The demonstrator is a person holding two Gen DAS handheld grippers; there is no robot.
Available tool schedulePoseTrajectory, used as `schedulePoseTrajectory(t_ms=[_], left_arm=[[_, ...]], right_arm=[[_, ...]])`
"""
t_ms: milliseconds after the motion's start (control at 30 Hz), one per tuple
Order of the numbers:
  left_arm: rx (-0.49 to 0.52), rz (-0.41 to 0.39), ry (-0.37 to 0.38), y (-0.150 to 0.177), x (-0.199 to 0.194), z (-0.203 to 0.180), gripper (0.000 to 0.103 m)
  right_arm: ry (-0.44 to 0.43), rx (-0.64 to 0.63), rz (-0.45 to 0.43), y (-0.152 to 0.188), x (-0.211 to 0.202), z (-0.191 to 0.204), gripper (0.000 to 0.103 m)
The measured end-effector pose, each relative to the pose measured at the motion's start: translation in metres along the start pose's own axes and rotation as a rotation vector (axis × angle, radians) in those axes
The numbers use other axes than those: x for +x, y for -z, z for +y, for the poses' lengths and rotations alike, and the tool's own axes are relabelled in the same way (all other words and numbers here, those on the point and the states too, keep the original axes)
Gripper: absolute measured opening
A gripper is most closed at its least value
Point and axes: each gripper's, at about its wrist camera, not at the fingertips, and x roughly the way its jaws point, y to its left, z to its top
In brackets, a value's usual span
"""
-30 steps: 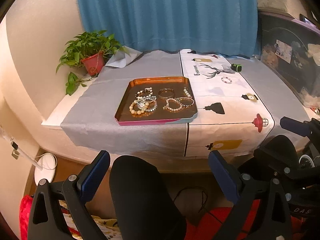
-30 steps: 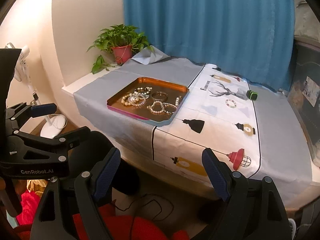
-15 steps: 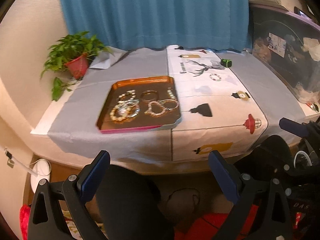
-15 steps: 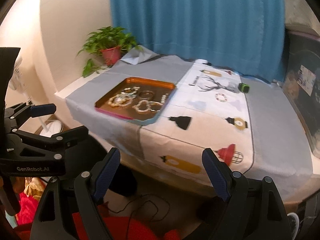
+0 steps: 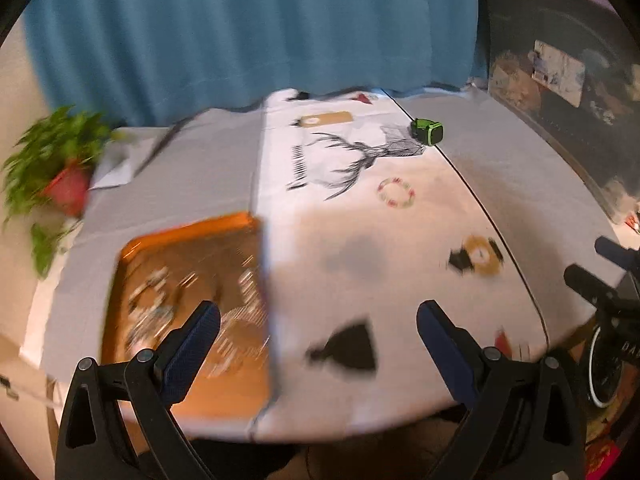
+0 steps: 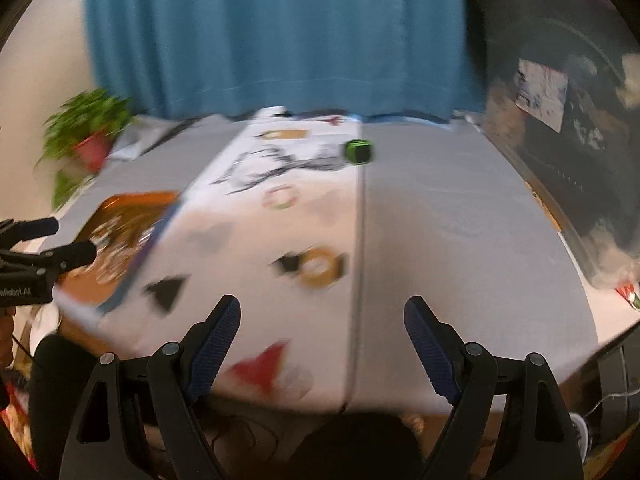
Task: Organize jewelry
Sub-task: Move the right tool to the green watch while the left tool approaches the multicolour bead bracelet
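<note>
An orange tray (image 5: 244, 228) with several bead bracelets (image 5: 156, 304) lies on the left part of the table, blurred by motion. In the right wrist view the same tray (image 6: 120, 204) shows at the left. A lone small bracelet (image 5: 396, 193) lies on the white printed cloth, also seen in the right wrist view as a bracelet (image 6: 281, 197). My left gripper (image 5: 318, 330) hangs open over the table's near edge, just right of the tray, holding nothing. My right gripper (image 6: 322, 322) stands open above the near edge of the grey cloth, empty.
A small green and black device (image 5: 428, 132) sits at the back of the cloth. A potted plant (image 5: 60, 168) stands at the far left corner. A blue curtain (image 5: 248, 32) hangs behind. Dark cluttered furniture (image 6: 568, 128) borders the right side.
Both grippers have swept forward over the table's near edge; the table now fills the views. Jaws stayed wide and empty. The dark knee below has dropped out of sight.
</note>
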Motion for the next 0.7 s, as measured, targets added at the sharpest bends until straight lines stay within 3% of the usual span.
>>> schedulePoseTrajectory(t_ms=[200, 333, 467, 600, 633, 700], left_arm=[[0.048, 0.087, 0.107, -0.059, 0.098, -0.033, 0.098], [0.068, 0.184, 0.150, -0.082, 0.157, -0.050, 0.098], [0.043, 0.223, 0.153, -0.095, 0.186, -0.049, 0.098], [0.033, 0.231, 0.199, -0.101, 0.199, -0.050, 0.098], [0.051, 0.223, 0.194, -0.102, 0.199, -0.053, 0.096], [0.085, 0.184, 0.189, -0.102, 0.195, -0.058, 0.074]], right_arm=[[-0.041, -0.022, 0.072, -0.063, 0.109, -0.040, 0.086], [-0.002, -0.060, 0.138, -0.101, 0.191, -0.057, 0.086], [-0.012, -0.089, 0.163, -0.123, 0.247, -0.064, 0.086], [-0.044, -0.139, 0.148, -0.148, 0.283, -0.059, 0.094], [-0.042, -0.143, 0.153, -0.155, 0.292, -0.056, 0.095], [-0.050, -0.150, 0.159, -0.165, 0.304, -0.052, 0.101]])
